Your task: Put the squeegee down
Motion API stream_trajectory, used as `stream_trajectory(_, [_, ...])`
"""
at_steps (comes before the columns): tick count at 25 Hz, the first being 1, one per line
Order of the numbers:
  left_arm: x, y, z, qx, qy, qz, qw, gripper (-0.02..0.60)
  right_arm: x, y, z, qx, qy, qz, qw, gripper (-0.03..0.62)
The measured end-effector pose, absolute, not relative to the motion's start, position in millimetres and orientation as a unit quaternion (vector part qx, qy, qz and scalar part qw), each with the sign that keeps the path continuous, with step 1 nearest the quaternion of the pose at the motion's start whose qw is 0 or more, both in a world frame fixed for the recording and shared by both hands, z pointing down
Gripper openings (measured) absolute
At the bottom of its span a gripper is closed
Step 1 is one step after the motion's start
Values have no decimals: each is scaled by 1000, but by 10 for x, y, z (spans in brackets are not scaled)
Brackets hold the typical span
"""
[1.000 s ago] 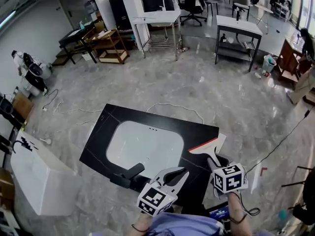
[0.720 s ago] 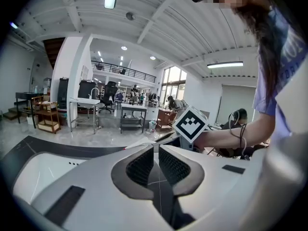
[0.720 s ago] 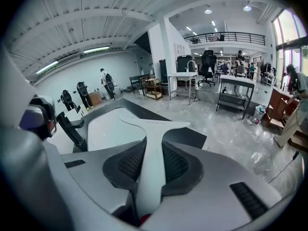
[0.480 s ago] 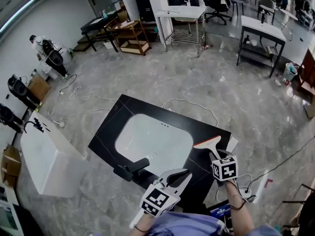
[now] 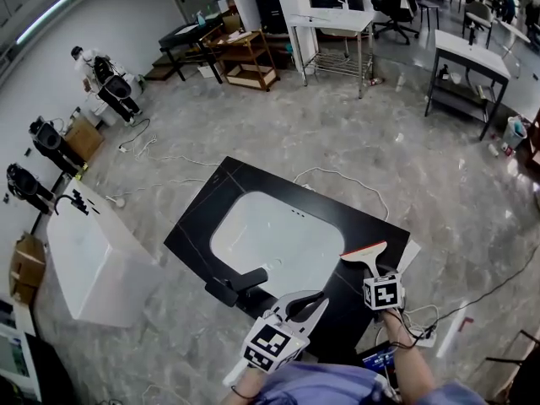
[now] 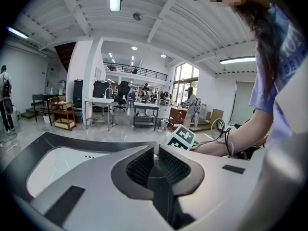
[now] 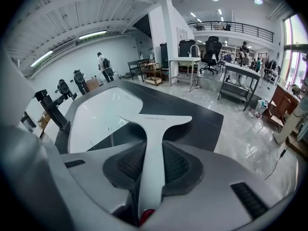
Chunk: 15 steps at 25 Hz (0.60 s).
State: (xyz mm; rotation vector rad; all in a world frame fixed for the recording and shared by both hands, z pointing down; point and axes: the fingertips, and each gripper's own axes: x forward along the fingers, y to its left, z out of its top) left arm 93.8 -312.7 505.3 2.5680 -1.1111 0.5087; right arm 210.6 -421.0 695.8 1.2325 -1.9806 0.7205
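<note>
The squeegee is white with a red blade edge; it hangs low over the right end of the black countertop, beside the white sink basin. My right gripper is shut on its handle, and the marker cube hides the jaws in the head view. In the right gripper view the squeegee runs up between the ribbed pads, its blade pointing away over the counter. My left gripper hovers at the counter's near edge. In the left gripper view that gripper is shut with nothing between its jaws.
A black faucet lies on the counter's near left corner. A white block stands on the floor to the left. Cables trail behind the counter. A white sheet sticks out at the counter's right edge. Tables and shelves stand far back.
My right gripper has come down and toward the counter with the squeegee still held. The left gripper has stayed about where it was.
</note>
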Motion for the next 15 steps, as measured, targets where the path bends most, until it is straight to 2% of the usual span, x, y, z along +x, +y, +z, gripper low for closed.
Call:
stream_trajectory(6, [806, -3116, 5085, 887, -397, 181, 151, 43, 2061, -4195, 7096, 475, -763, 291, 328, 95])
stream_trajectory(7, [787, -3116, 5083, 887, -398, 182, 151, 43, 2051, -4203, 7086, 475, -765, 294, 320, 114])
stream_trajectory(9, [762, -3120, 5077, 886, -398, 182, 151, 43, 2049, -4214, 7076, 474, -765, 307, 308, 190])
stream_trajectory(10, [752, -3121, 5080, 887, -397, 182, 151, 43, 2060, -4216, 7079, 475, -764, 315, 302, 204])
stream_trajectory(15, [700, -3120, 5094, 890, -391, 181, 151, 43, 2165, -4230, 6962, 497, -754, 324, 280, 219])
